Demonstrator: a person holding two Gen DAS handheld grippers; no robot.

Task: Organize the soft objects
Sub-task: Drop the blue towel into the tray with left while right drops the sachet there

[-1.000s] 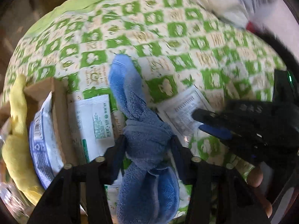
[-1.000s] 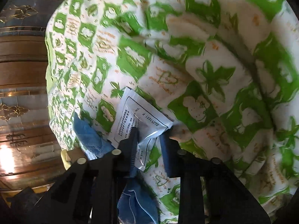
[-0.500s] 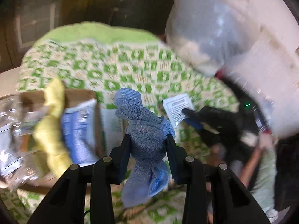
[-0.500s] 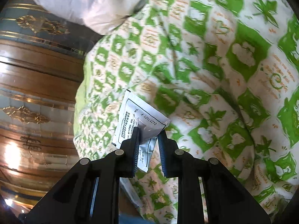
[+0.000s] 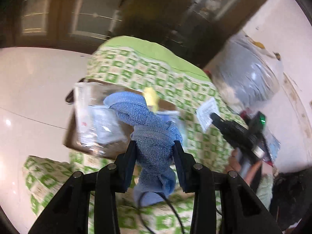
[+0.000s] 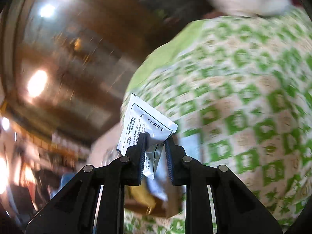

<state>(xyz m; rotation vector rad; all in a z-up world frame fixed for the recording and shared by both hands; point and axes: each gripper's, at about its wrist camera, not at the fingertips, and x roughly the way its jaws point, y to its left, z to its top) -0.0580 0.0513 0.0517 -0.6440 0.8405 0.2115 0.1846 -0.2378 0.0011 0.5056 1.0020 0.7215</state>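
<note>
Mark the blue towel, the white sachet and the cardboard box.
blue towel (image 5: pixel 154 136), left wrist view, bunched middle.
white sachet (image 6: pixel 144 124), right wrist view, printed face.
cardboard box (image 5: pixel 109 152), left wrist view, near wall.

Left tongs and right tongs both clamped, raised.

Box contents and checked cover, motion-blurred beyond reading.
</note>
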